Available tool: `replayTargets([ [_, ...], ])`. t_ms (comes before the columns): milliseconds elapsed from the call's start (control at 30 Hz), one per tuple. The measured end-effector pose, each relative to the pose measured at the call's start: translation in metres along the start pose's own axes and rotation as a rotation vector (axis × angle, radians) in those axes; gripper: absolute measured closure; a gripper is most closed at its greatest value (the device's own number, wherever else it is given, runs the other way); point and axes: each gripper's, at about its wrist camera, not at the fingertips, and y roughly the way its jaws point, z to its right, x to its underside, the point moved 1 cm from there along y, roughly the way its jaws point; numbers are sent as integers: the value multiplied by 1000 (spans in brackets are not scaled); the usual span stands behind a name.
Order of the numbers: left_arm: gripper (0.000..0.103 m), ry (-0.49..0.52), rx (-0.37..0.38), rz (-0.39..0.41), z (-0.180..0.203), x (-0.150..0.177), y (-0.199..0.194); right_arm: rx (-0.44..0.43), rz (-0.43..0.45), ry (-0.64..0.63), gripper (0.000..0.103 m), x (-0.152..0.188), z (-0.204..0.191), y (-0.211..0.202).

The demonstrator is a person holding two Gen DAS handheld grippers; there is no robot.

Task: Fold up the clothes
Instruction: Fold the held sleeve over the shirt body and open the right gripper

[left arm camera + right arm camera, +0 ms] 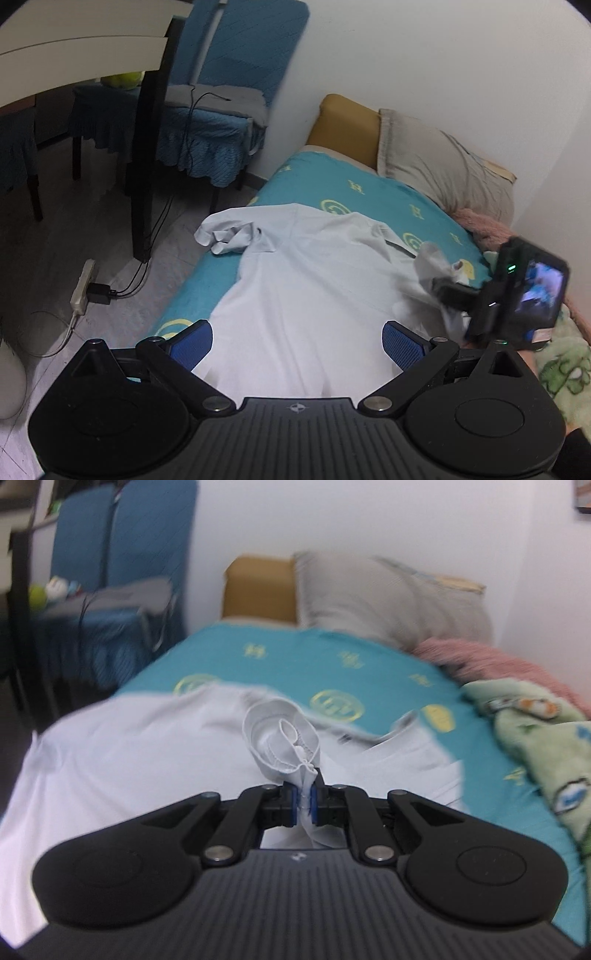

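Pinching shirt hem: right tongs | left tongs spread

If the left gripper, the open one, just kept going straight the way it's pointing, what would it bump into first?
Most likely the pale shirt spread on the teal bedcover: the left gripper points down at it, its fingers apart and empty. Depth is hard to judge.

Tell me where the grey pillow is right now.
The grey pillow leans against the white wall at the far end of the bed, right of the yellow headboard and just beyond the pink blanket.
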Motion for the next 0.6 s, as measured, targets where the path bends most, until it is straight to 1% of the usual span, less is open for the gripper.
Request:
replayTargets([
  [100,3,-1,-18,4,-4,-4,12,0,-25,-6,93,11,-11,19],
  [267,4,10,-15,-32,-4,-1,33,0,-41,65,90,21,1,30],
  [300,4,18,-13,-39,-3,1,36,-3,-46,81,86,22,4,31],
  [333,4,28,-10,-45,-1,3,38,-7,-50,96,79,22,7,31],
  [400,4,47,-4,-48,3,5,40,-37,-64,121,34,22,14,25],
  [433,4,56,-1,-48,5,7,40,-52,-59,132,27,21,18,18],
  [467,4,63,2,-46,7,8,40,-61,-47,134,26,20,23,7],
  [600,4,79,12,-33,11,11,33,-92,-14,161,26,18,47,-43],
])
